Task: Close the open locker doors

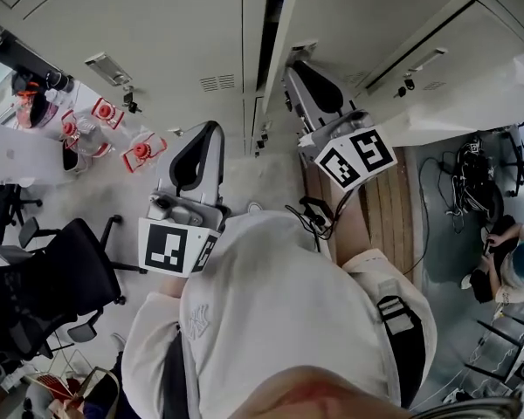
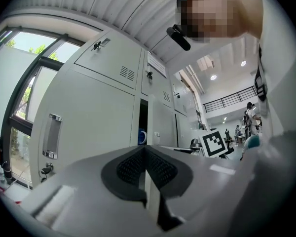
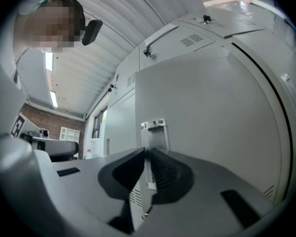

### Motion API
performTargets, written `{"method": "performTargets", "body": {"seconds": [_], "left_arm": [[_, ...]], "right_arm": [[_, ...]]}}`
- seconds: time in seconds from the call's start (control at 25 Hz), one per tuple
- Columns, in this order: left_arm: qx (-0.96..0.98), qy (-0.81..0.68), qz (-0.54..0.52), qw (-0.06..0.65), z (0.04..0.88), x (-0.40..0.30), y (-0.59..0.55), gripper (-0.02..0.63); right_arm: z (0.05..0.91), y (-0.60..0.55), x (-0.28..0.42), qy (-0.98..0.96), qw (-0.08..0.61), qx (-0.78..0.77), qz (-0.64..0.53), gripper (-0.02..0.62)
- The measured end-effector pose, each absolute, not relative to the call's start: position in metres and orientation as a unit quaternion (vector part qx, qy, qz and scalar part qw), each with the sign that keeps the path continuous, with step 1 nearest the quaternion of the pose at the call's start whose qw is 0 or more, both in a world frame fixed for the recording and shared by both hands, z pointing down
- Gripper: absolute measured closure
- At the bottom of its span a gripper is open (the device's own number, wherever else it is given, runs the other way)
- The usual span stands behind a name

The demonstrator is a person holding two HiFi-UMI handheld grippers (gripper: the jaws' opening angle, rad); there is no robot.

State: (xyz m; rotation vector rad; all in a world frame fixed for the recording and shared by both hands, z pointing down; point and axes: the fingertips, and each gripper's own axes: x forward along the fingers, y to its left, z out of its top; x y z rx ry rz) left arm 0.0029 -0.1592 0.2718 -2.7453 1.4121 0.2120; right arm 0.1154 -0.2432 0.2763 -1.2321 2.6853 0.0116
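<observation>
The tall grey metal locker door (image 3: 212, 107) stands open just in front of the right gripper (image 3: 147, 154), with its long side going up and down. The left gripper (image 2: 145, 154) is off to the side. Both have their jaws squeezed together, holding nothing.

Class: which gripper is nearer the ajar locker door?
Right. The right gripper is close to the ajar locker door, near its edge; the left gripper sits farther back, left of the dark gap.

Readable text: I find none in any view.
Left marker cube (image 1: 176, 247): I see only black-and-white square patterns, no letters.
Right marker cube (image 1: 358, 157): likewise, patterns only.
Locker doors (image 1: 157, 24): no legible print from here.
</observation>
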Motion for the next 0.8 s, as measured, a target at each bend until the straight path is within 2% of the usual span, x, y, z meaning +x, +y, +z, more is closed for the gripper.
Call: {"method": "performTargets", "body": {"seconds": [0.4, 0.8], "left_arm": [[-0.875, 0.48, 0.066, 0.024, 0.27, -0.035, -0.18, 0.621], [-0.876, 0.476, 0.07, 0.021, 0.27, -0.041, -0.187, 0.621]], "right_arm": [[0.277, -0.296, 0.105, 0.889, 0.086, -0.449, 0.008, 0.557], [0.278, -0.304, 0.105, 0.879, 0.062, -0.473, 0.015, 0.555]]}}
